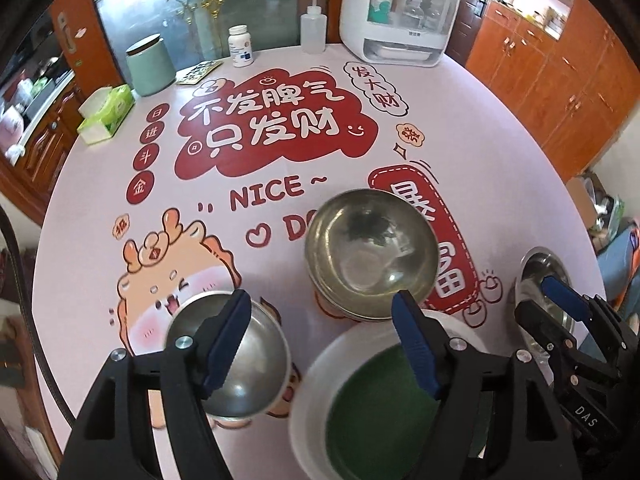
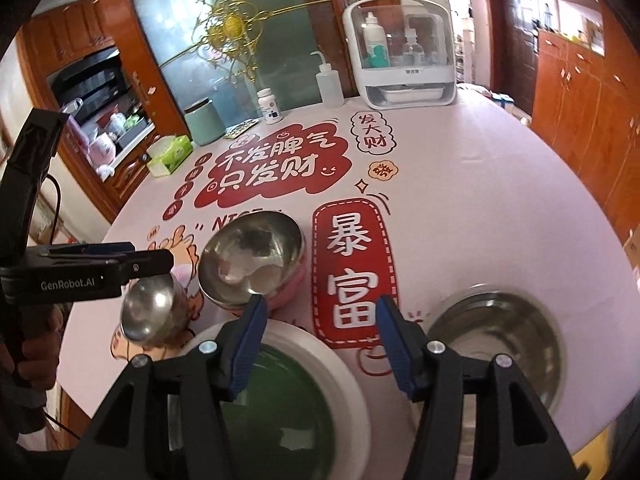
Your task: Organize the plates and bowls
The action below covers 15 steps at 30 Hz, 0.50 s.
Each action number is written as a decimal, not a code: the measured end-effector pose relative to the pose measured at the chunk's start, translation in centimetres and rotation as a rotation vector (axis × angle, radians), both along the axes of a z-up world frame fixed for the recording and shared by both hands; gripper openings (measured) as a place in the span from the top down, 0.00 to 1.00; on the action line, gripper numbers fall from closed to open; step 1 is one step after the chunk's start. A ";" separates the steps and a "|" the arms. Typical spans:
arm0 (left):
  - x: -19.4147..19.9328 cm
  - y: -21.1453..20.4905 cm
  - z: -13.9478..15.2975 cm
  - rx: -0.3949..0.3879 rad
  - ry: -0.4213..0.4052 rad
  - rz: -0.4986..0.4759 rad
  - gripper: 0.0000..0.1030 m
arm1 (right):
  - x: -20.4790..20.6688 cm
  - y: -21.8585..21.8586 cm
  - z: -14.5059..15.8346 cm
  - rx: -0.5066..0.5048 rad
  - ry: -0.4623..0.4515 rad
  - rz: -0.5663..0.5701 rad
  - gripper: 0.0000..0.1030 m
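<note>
Both the left gripper [image 1: 322, 322] and right gripper [image 2: 320, 326] stood open, empty. The steel bowl [image 1: 370, 250] looked light, rigid and slippery; its rim was the likeliest hold.

Orange wood cabinets [image 1: 560, 80]; frosted glass door [image 2: 224, 40].

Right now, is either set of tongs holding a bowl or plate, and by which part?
Nothing is held. The left tongs and right tongs both stand open above the table, with no rim of any dish between their pads.
</note>
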State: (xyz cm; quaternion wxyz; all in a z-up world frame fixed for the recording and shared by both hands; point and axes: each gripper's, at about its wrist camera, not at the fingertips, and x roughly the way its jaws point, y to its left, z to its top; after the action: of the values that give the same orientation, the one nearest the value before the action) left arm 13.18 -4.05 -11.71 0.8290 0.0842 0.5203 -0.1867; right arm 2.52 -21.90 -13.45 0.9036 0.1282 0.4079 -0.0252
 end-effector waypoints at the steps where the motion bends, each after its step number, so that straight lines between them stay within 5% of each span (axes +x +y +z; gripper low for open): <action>1: 0.3 0.1 -0.1 0.006 0.000 -0.016 0.31 | 0.2 0.2 -0.1 0.010 -0.002 -0.013 0.45; 15: 3.9 -0.6 -2.9 0.059 0.042 -0.156 0.31 | 2.8 1.6 -3.2 0.181 0.012 -0.173 0.45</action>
State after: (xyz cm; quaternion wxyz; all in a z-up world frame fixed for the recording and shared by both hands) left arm 17.05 -4.61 -14.64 0.7980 0.1448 0.5349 -0.2370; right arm 5.29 -20.28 -16.60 0.8803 0.2440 0.4014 -0.0670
